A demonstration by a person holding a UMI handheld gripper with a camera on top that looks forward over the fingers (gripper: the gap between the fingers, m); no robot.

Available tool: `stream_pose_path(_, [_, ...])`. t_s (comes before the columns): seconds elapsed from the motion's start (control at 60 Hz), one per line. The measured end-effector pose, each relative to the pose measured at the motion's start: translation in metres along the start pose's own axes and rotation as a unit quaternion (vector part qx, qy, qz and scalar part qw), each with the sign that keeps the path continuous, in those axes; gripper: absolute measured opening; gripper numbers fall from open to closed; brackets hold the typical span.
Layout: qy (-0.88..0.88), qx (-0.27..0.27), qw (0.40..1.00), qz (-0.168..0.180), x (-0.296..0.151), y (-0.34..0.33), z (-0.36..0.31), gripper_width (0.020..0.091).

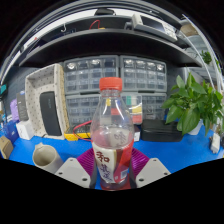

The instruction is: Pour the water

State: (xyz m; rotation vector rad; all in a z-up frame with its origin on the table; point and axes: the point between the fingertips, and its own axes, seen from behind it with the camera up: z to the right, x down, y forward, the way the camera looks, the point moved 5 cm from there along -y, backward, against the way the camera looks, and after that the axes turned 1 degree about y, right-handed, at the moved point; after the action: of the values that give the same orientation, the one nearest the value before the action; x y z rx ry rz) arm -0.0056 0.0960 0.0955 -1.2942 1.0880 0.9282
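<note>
The fingers are closed on a clear plastic bottle with a red cap and red label, both pink pads pressing its lower sides; it stands upright between them, over the blue bench; a pale cup sits left of the fingers; a leafy plant stands beyond them to the right.
</note>
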Motion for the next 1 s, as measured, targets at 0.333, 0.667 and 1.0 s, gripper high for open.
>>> stream_pose_path(0.333, [0.001, 0.008, 0.998, -0.059, 0.020, -0.029, -0.002, 0.0861])
stream_pose_path(0.667, [-0.007, 0.000, 0.996, -0.094, 0.008, -0.106, -0.031, 0.0865])
stream_pose_path(1.0, [-0.011, -0.013, 0.999, -0.047, -0.078, -0.158, -0.067, 0.0860])
